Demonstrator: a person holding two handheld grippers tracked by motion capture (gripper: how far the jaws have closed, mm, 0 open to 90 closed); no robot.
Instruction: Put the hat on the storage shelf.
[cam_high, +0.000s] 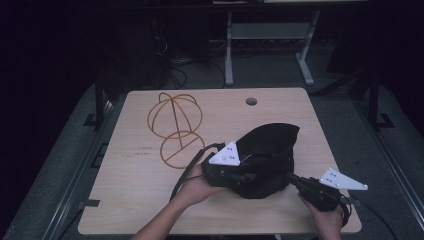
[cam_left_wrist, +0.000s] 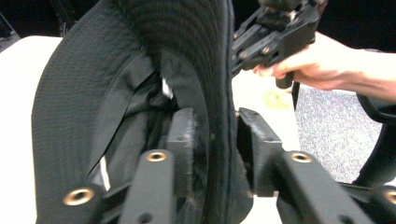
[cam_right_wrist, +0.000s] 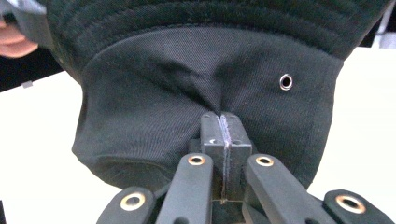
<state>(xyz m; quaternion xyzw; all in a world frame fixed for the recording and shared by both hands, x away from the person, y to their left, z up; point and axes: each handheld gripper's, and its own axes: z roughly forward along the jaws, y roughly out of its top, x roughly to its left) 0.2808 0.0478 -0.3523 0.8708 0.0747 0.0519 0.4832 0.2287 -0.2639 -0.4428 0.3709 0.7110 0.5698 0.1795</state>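
A black bucket hat (cam_high: 267, 150) lies crumpled on the wooden table (cam_high: 150, 200), between both grippers. My left gripper (cam_high: 251, 176) reaches in from the left with the hat's stitched brim (cam_left_wrist: 212, 70) standing between its jaws. In the left gripper view (cam_left_wrist: 215, 135) the left pad (cam_left_wrist: 183, 133) lies against the cloth, while a narrow gap shows at the right pad (cam_left_wrist: 254, 137). My right gripper (cam_high: 291, 177) comes in from the right. Its pads are pressed together (cam_right_wrist: 224, 128) on a puckered fold of the hat's crown (cam_right_wrist: 154, 102), near a metal eyelet (cam_right_wrist: 286, 82).
A gold wire hat stand (cam_high: 175, 127) lies on the table's far left part. A round cable hole (cam_high: 251, 101) sits near the far edge. Desk legs and cables stand on the dark floor beyond. The person's right hand (cam_left_wrist: 322, 63) shows past the brim.
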